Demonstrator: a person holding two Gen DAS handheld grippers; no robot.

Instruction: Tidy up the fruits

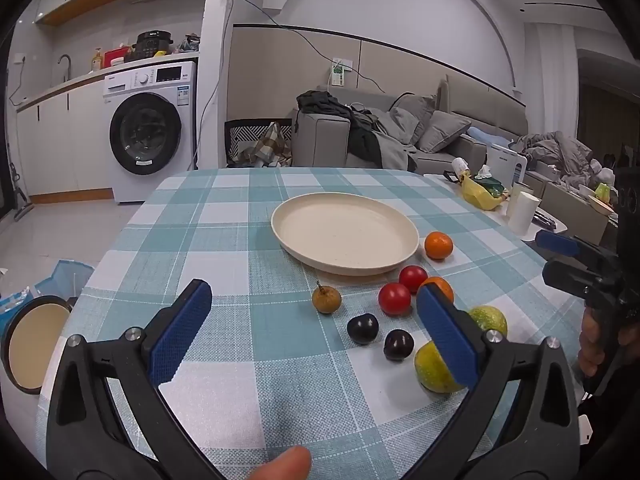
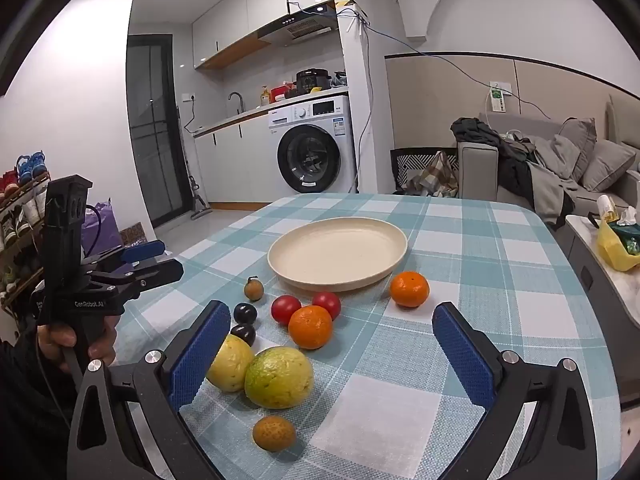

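Cream plate (image 2: 280, 256) is sitting bare while you are holding both grippers, left gripper (image 1: 316, 332) and right gripper (image 2: 328, 352), spread wide and gripping nothing, so be centring on one orange (image 2: 310, 327) first.

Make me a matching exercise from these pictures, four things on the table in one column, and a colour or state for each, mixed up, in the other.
Things:
1. plate
2. tomatoes
3. plums
4. left gripper

Colour or state:
A. dark purple
B. open, holding nothing
C. cream, empty
D. red

Pairs: 1-C, 2-D, 3-A, 4-B
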